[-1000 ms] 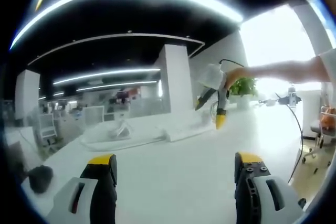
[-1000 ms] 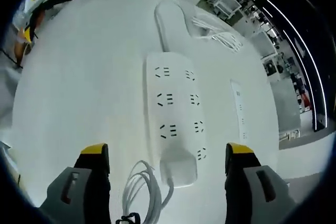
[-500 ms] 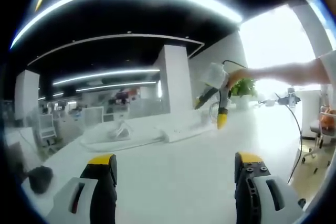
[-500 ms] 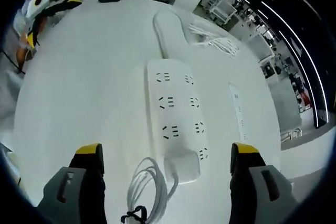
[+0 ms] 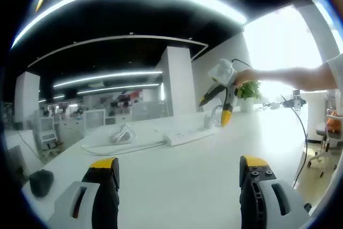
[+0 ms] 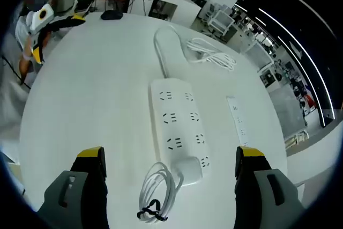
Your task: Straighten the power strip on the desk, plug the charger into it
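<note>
Change: right gripper (image 6: 167, 167) has lifted away; power strip (image 6: 176, 127) looks smaller, charger (image 6: 188, 168) sits plugged at its near end.
Meaning: task looks nearly finished.
Claws: both wide open, holding nothing; left gripper (image 5: 177, 178) hovers over desk (image 5: 177, 162).
Room: bare desk left of strip; coiled cable (image 6: 156, 190) beside charger.

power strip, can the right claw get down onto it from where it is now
Probably yes. In the right gripper view the power strip lies flat on the white desk, between and beyond the open jaws of the right claw. Only the coiled white cable lies near its closer end, off to one side.
</note>
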Available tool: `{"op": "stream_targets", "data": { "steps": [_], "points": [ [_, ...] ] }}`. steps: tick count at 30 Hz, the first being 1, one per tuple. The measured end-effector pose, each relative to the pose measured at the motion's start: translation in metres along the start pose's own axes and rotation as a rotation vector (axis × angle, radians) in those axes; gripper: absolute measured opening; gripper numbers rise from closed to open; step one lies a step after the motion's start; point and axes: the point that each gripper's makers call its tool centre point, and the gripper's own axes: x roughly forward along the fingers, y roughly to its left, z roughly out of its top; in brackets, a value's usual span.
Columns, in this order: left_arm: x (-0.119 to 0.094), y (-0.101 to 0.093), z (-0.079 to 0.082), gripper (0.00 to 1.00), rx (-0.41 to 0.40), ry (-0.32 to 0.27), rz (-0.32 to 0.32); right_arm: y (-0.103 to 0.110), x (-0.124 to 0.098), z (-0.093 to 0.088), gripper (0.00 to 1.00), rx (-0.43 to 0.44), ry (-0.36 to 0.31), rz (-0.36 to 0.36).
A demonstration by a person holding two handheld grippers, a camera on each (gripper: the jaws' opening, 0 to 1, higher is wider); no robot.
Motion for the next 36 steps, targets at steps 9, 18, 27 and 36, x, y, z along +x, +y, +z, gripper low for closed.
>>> {"op": "stream_targets", "data": {
  "steps": [9,18,27,36],
  "points": [
    [0.0,-0.003,0.001,0.96,0.003,0.0,-0.006,-0.002,-0.013,0.001,1.0,0.043,-0.057,-0.027],
    [0.001,-0.005,0.0,0.96,0.004,0.005,-0.012,-0.005,-0.023,0.002,1.0,0.115,-0.132,-0.051],
    [0.006,-0.005,-0.002,0.95,0.008,0.023,-0.019,-0.009,-0.039,0.01,1.0,0.17,-0.211,-0.09],
    [0.011,-0.004,-0.005,0.95,0.0,0.038,-0.028,-0.011,-0.06,0.016,1.0,0.221,-0.298,-0.13]
  ]
}}
